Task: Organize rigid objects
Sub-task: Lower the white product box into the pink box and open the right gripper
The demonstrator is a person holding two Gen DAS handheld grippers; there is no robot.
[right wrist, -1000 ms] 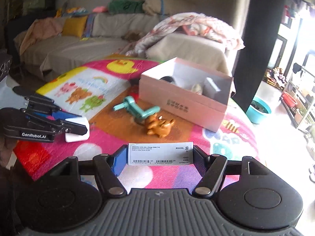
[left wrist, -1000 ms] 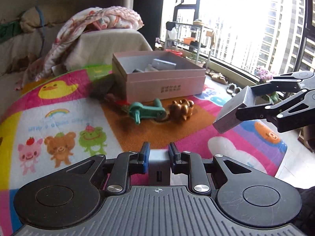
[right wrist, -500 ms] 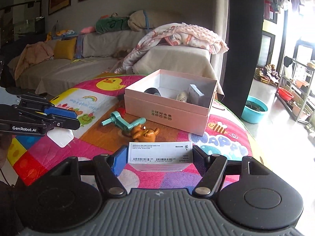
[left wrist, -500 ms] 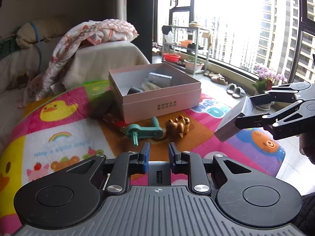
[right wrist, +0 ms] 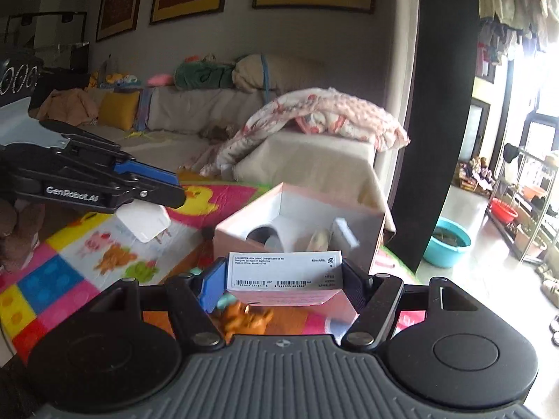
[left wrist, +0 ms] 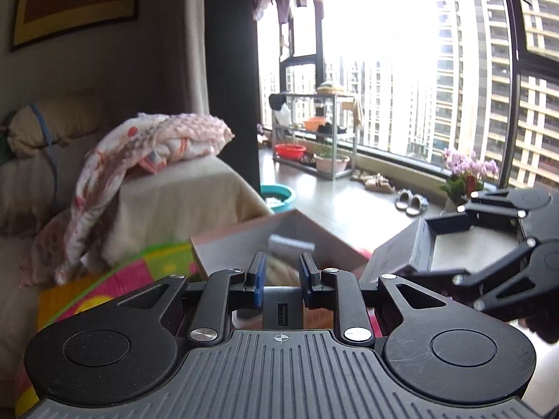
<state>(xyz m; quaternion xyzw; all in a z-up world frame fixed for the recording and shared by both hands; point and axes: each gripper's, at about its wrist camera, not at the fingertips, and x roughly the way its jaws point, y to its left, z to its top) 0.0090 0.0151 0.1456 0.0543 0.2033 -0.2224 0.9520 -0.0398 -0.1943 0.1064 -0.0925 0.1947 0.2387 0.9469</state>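
My left gripper (left wrist: 279, 281) is shut on a white power adapter (left wrist: 281, 309), held above the mat near the open pink box (left wrist: 237, 241). From the right wrist view the adapter (right wrist: 143, 221) hangs under the left gripper (right wrist: 164, 188), prongs out. My right gripper (right wrist: 283, 279) is shut on a small white cable box (right wrist: 283, 274) with a barcode label; it shows in the left wrist view (left wrist: 401, 255). The pink box (right wrist: 300, 209) lies just beyond it and holds several items. An orange toy animal (right wrist: 244, 319) lies on the mat below the cable box.
A colourful play mat (right wrist: 70, 269) covers the surface. A sofa end with a blanket (right wrist: 314, 118) stands behind the box. A teal basin (right wrist: 447, 244) and a shelf rack (left wrist: 314, 132) stand on the floor by the window.
Both grippers rose and moved forward toward the pink box, each keeping its item. The green toy has dropped out of sight; the orange toy now sits just under the right gripper.
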